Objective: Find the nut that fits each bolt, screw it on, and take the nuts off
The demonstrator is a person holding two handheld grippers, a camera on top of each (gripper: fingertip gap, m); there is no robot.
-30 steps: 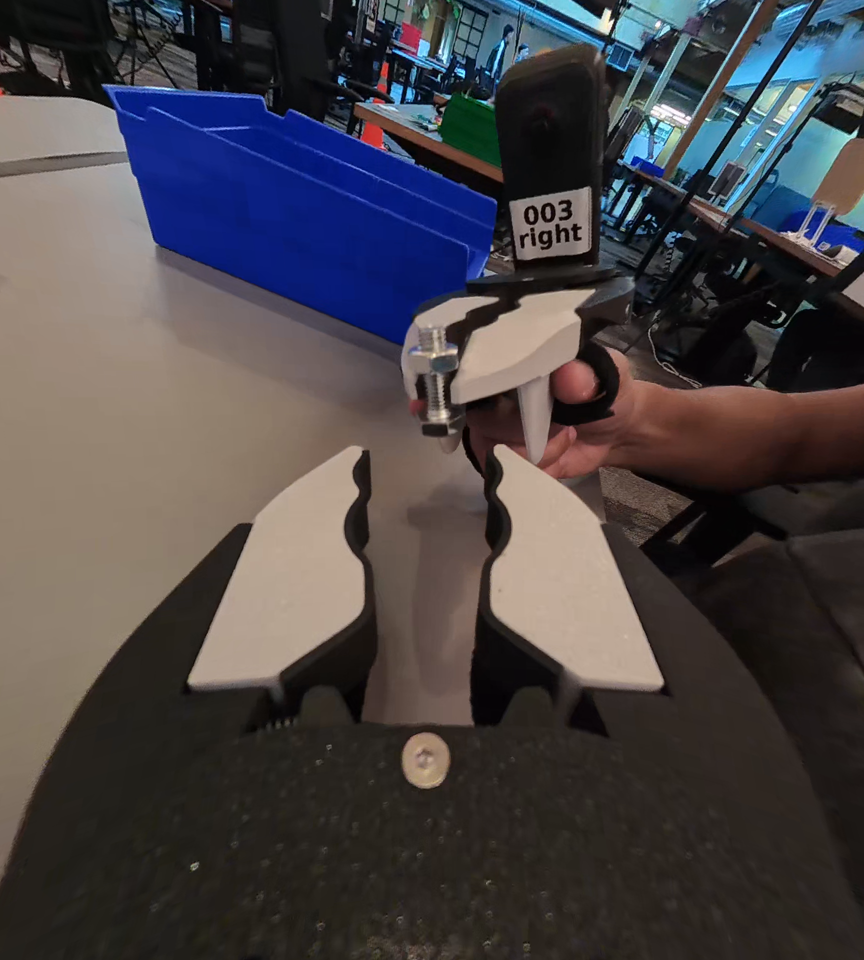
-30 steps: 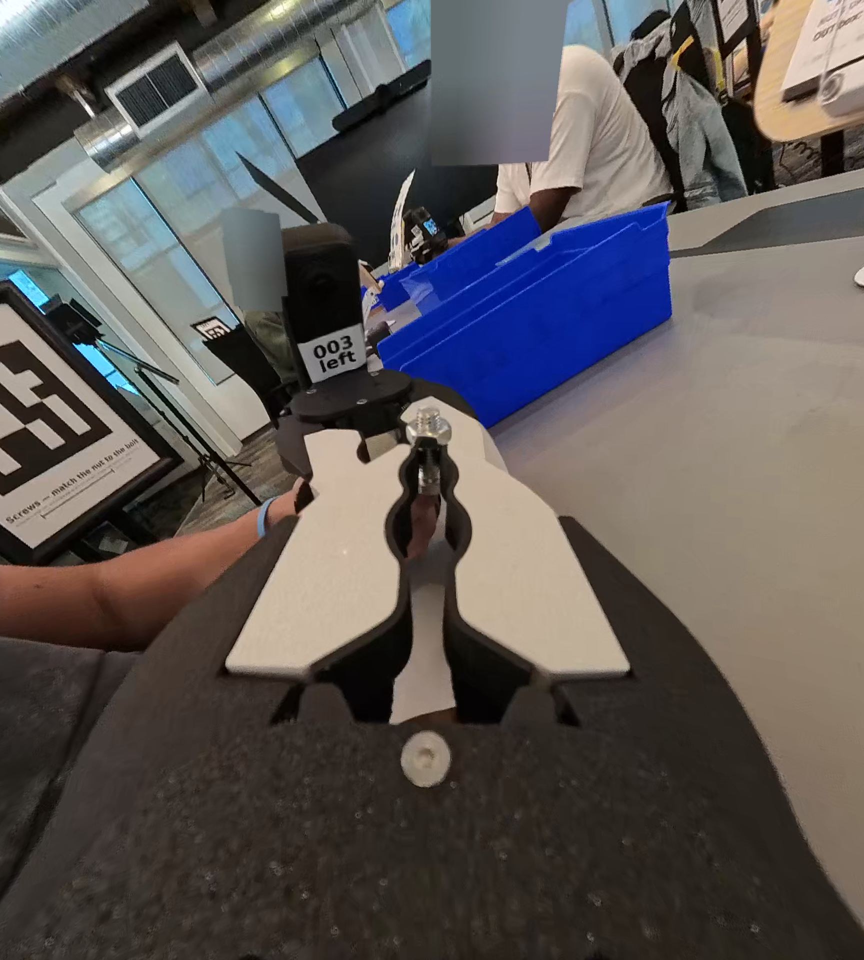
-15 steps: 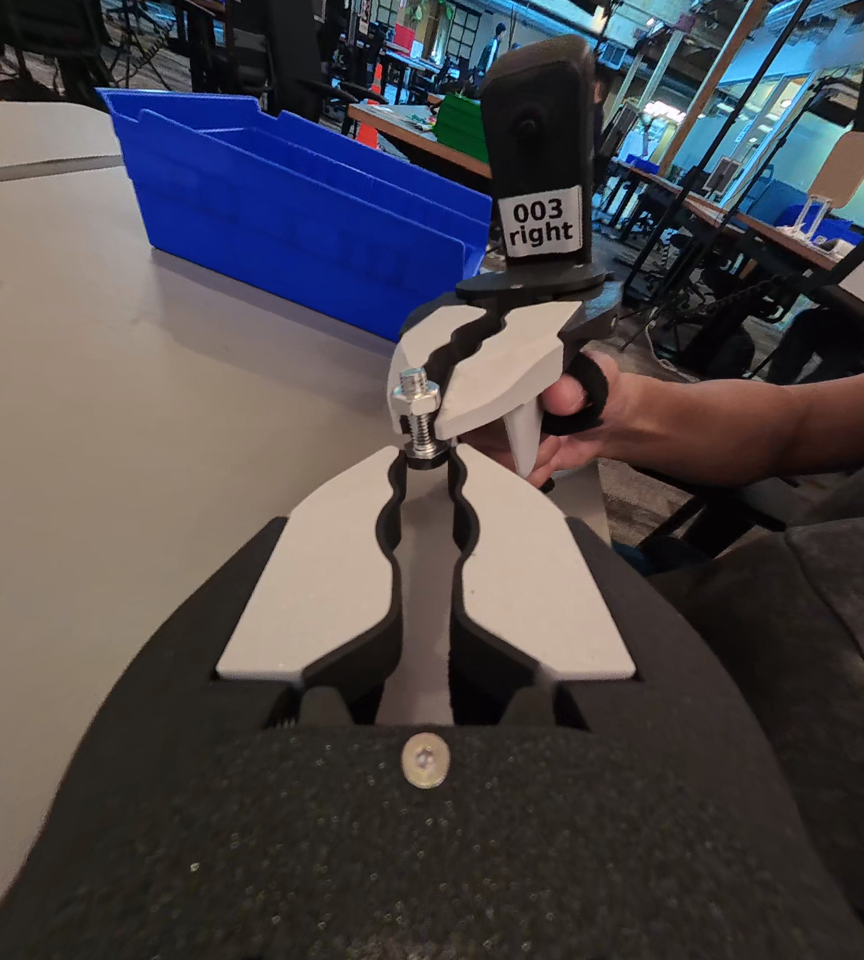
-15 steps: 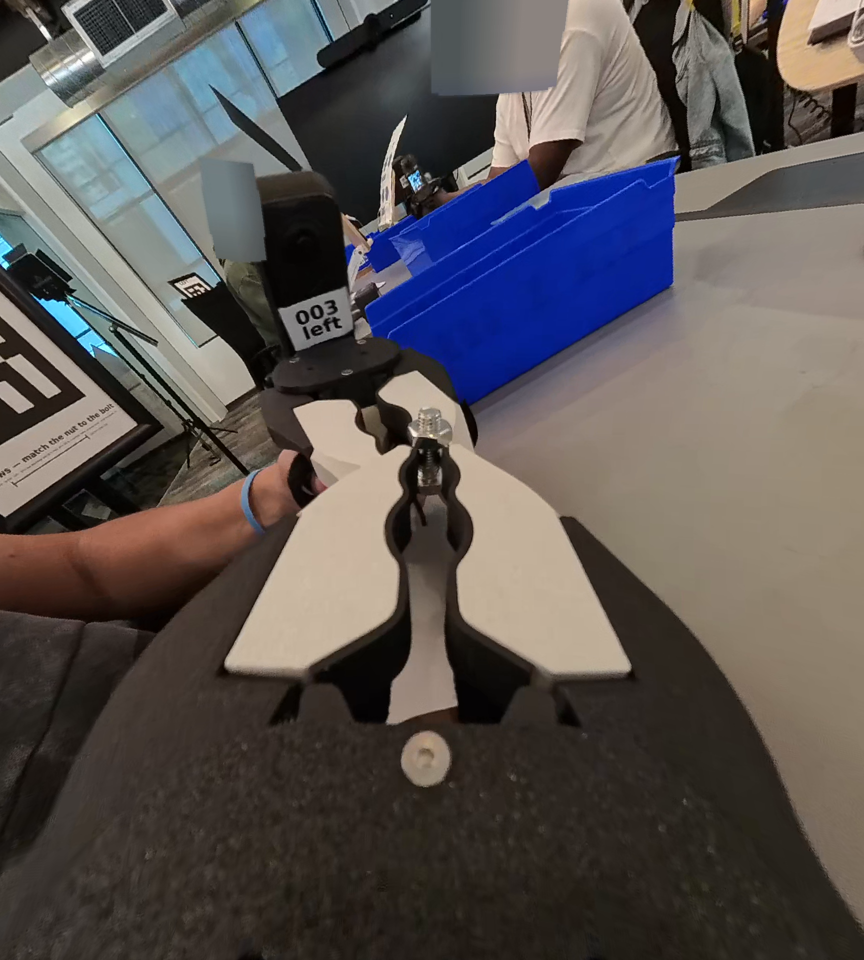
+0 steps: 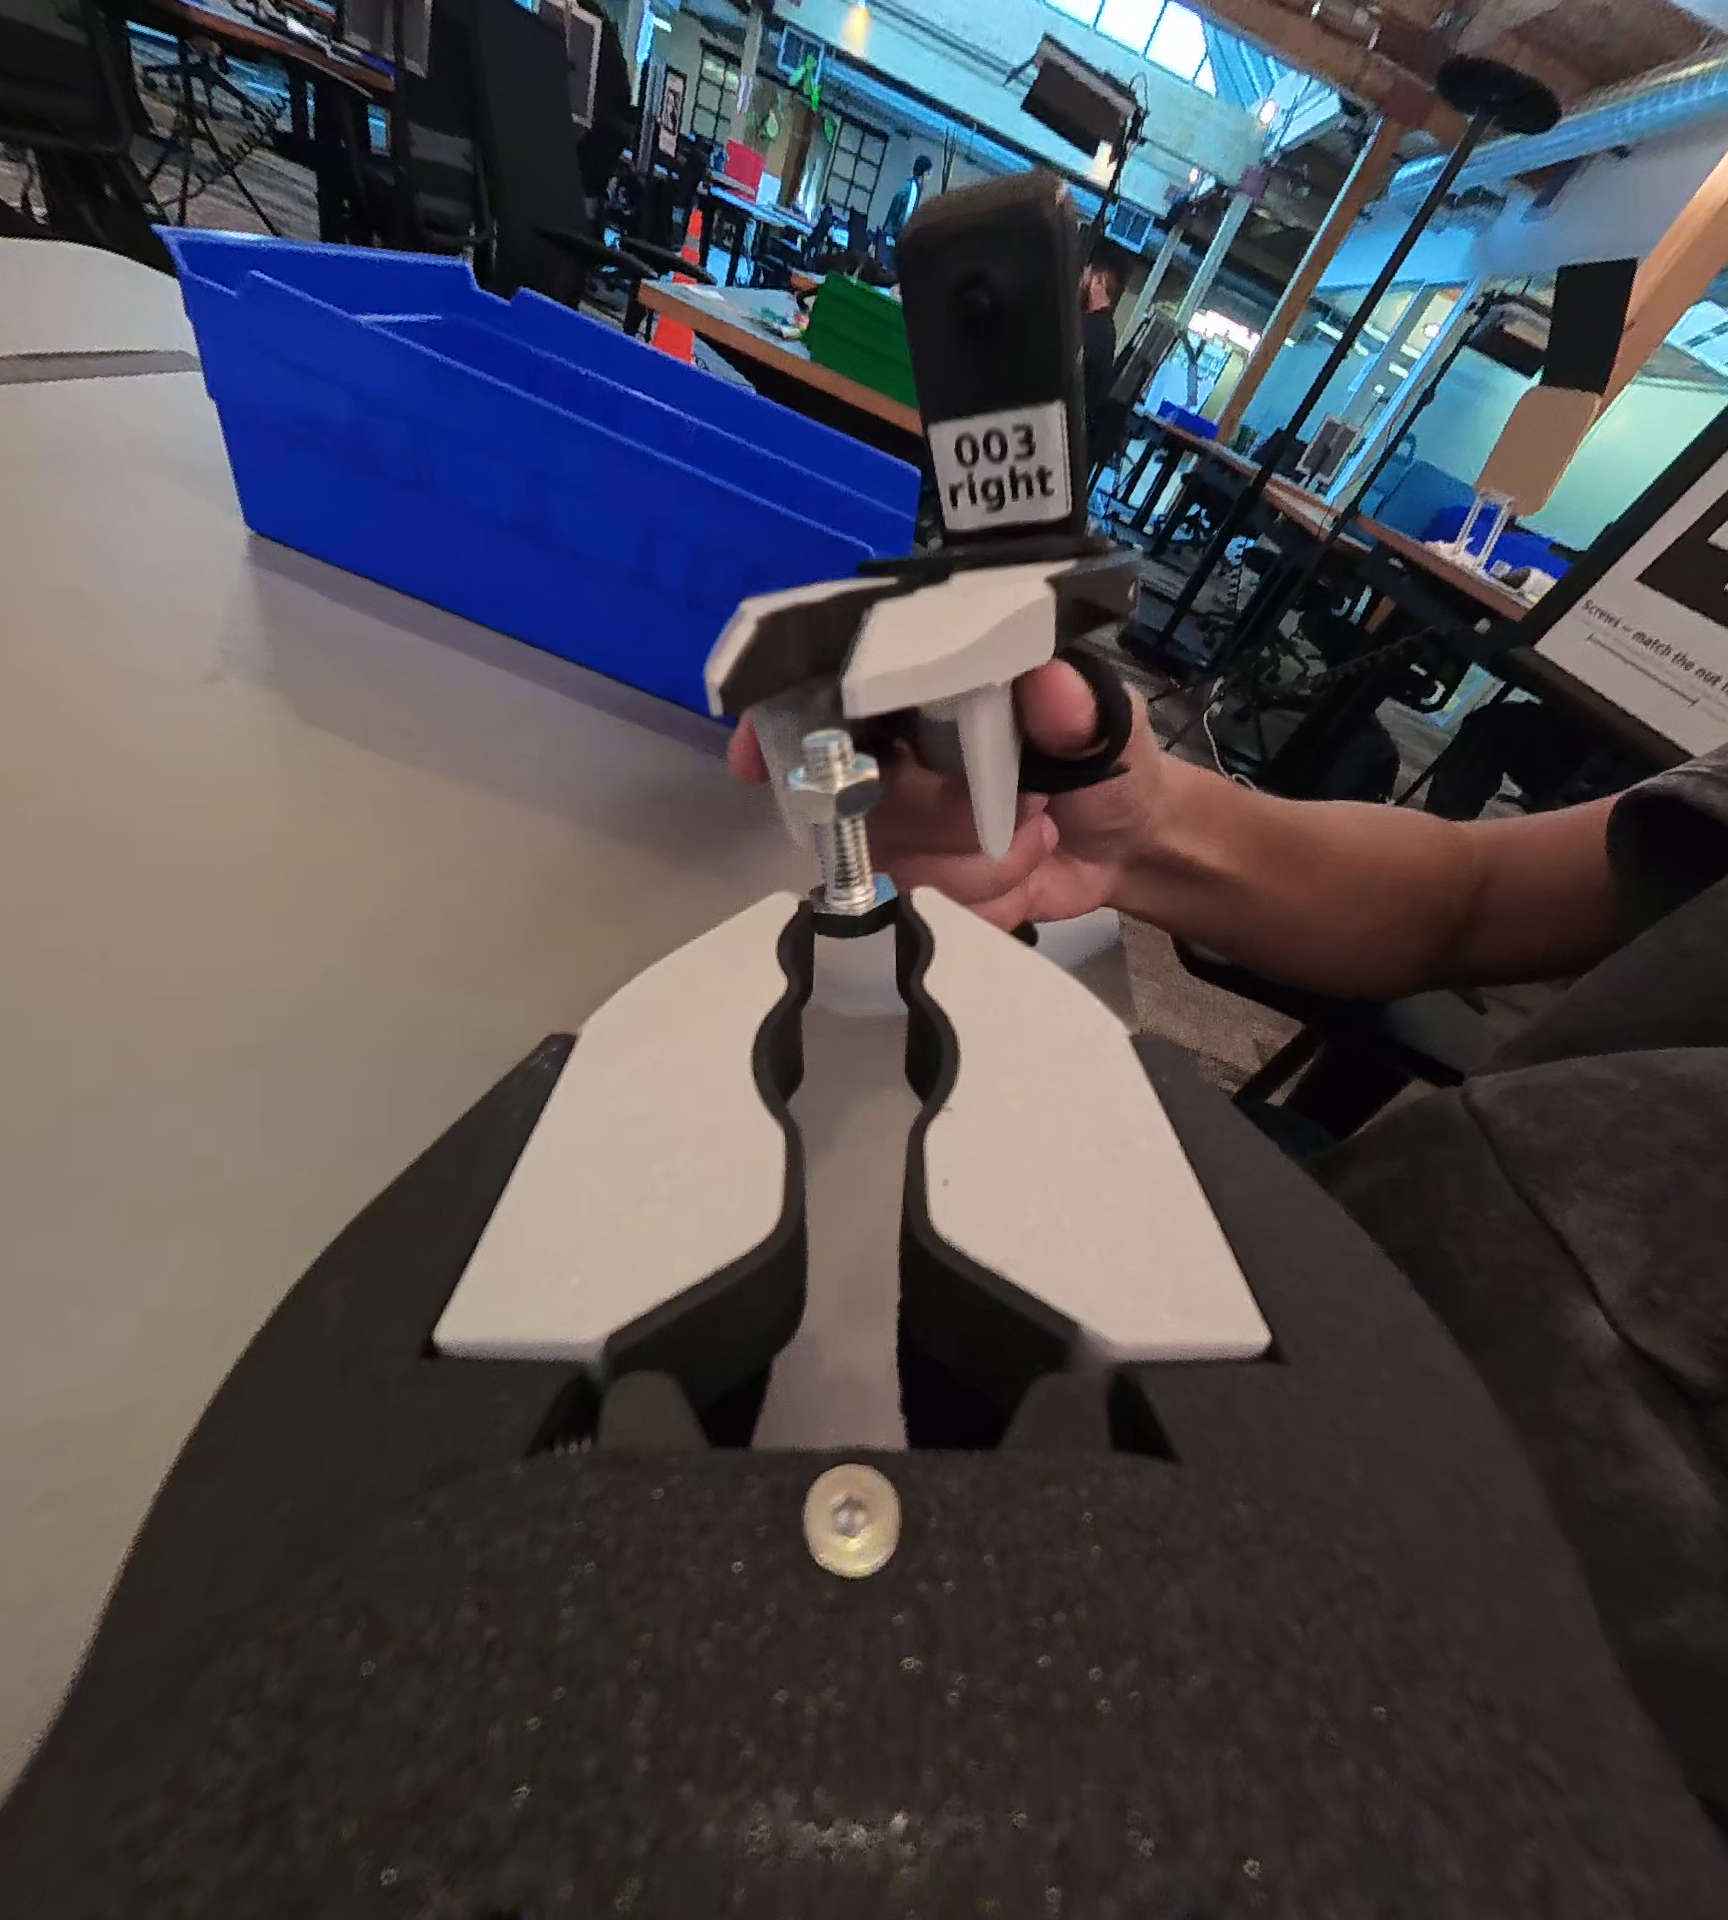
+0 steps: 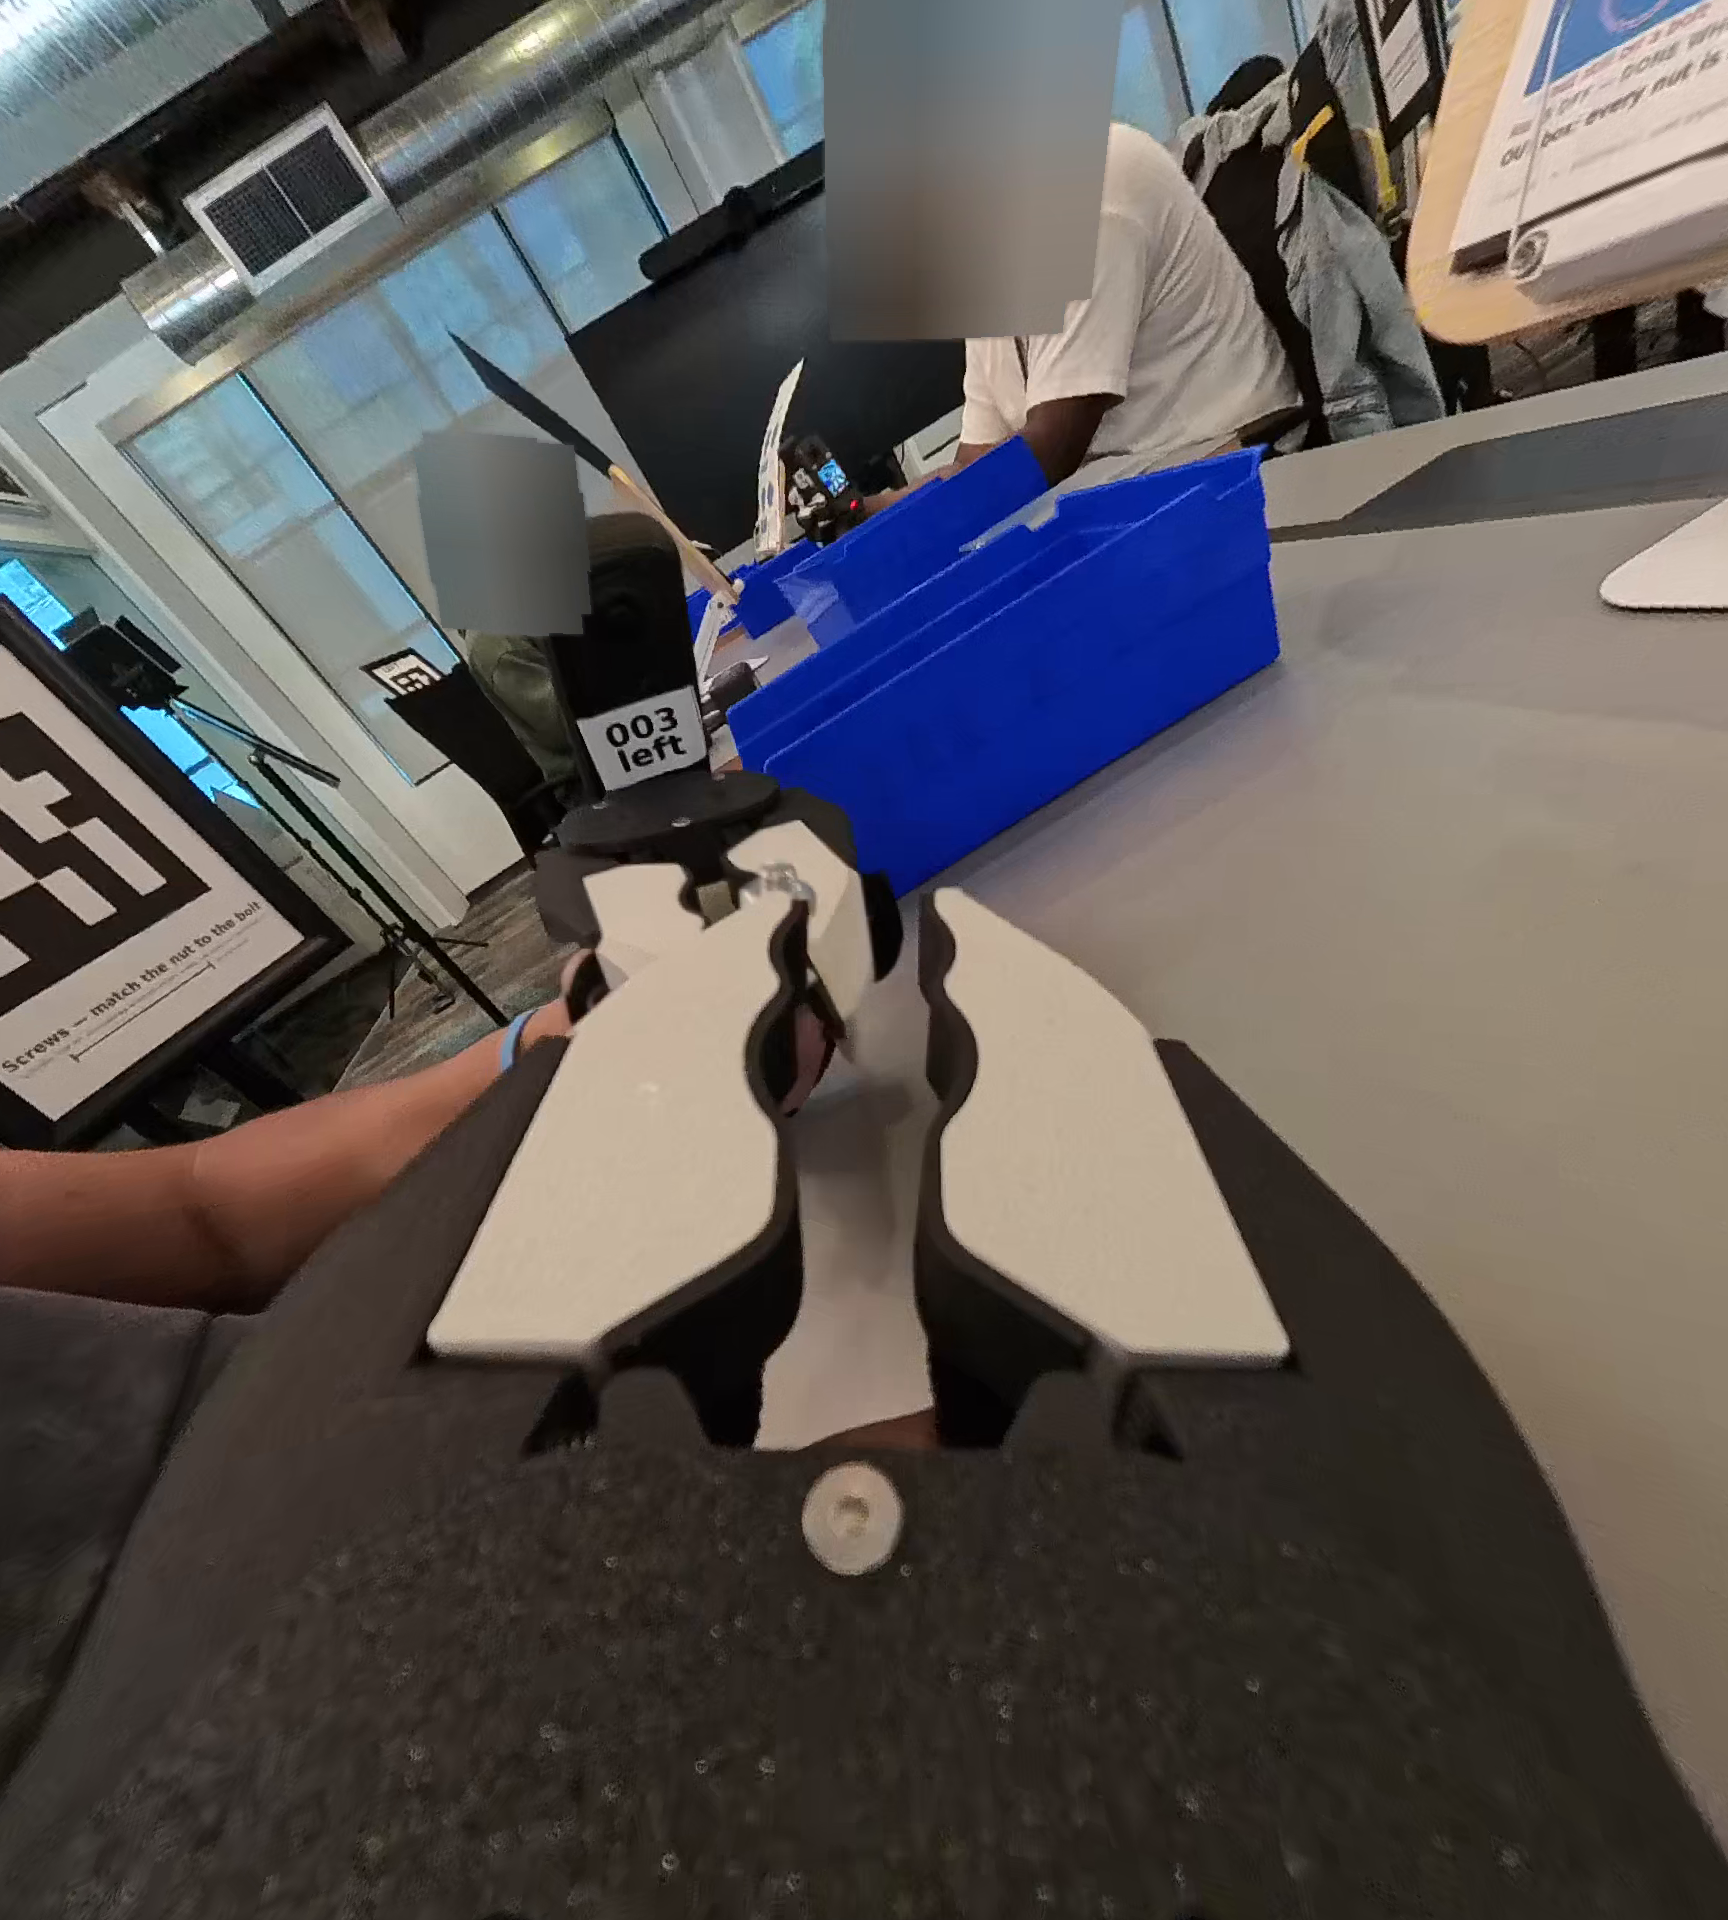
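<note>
A silver bolt stands upright with a hex nut threaded near its top. My left gripper is shut on the bolt's head and holds it above the grey table. In the left wrist view my right gripper sits just above and behind the nut, apart from it. In the right wrist view my right gripper is open and empty. Just beyond it is the left gripper, with the bolt a blurred glint at its tips.
A blue bin stands on the table behind the grippers and also shows in the right wrist view. A framed black-and-white sign stands off the table's edge. A white stand base lies far right. A person in a white shirt sits beyond the bin. My left and right fingertips are right by each other.
My left gripper closed on the bolt's head. My right gripper opened, let go of the bolt and rose a little; the bolt with its nut now stays in the left gripper.
</note>
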